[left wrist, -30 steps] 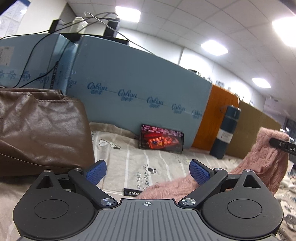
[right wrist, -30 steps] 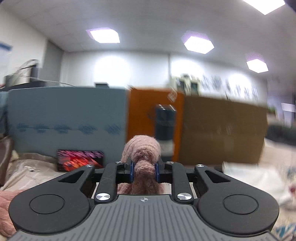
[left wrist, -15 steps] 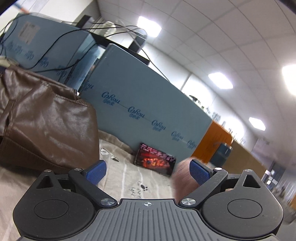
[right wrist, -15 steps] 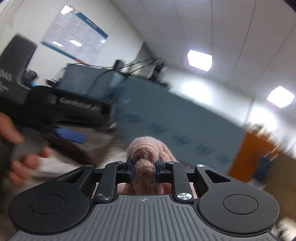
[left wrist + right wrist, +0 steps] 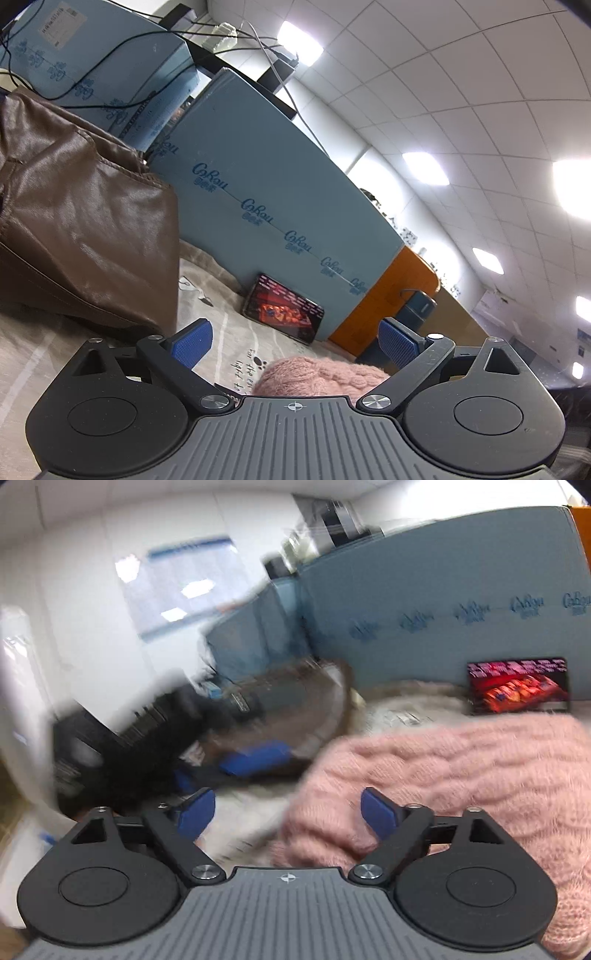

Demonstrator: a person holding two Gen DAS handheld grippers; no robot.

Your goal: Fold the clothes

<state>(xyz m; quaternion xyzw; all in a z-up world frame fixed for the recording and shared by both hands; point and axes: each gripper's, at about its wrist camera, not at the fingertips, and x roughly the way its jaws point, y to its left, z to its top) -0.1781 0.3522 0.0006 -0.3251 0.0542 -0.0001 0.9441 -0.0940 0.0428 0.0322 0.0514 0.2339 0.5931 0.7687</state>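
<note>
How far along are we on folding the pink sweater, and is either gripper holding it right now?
Done: the pink sweater lies bunched in a mound on the printed cloth, so part of it looks laid over. In hand: nothing; the right gripper is open beside the knit and the left gripper is open above it. Left: the mound is lumpy, not a flat neat fold, so more folding and smoothing seem needed.

"CoRou" is printed in dark blue, repeated along a line, on the blue foam board (image 5: 258,192) ahead of the left tool. Ahead of the right tool the same board (image 5: 461,602) shows it blurred. Cloth (image 5: 236,354) lettering near the left tool is only partly legible.
</note>
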